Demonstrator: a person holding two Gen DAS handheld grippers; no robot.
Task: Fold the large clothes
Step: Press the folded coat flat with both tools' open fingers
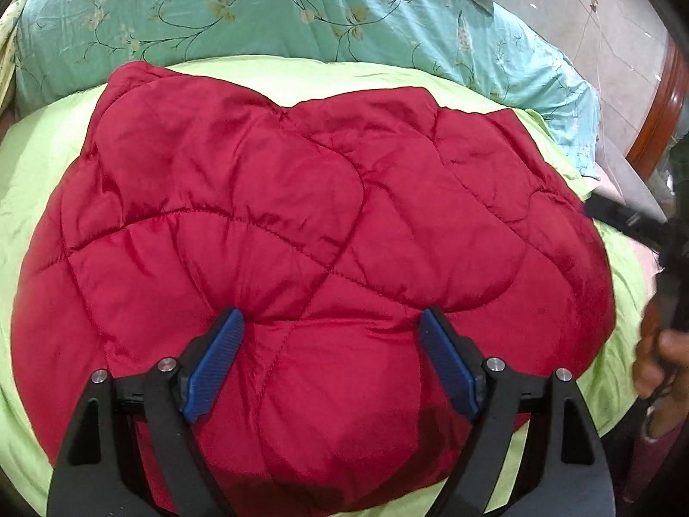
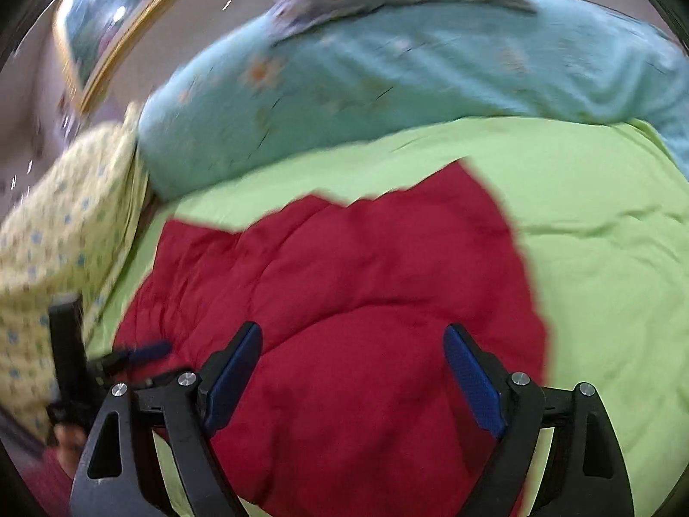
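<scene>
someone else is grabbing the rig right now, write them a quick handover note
Left hand-held gripper: open, over the near part of the red quilted jacket, gripping nothing.
Right hand-held gripper: open, over the jacket's near right part, empty; its view is motion-blurred.
Jacket lies as a compact puffy bundle on the green sheet, in front of the teal floral bedding.
Done: it looks folded into a bundle, though layers underneath are hidden.
Left: probably check the edges, tidy or fold once more if needed.
</scene>
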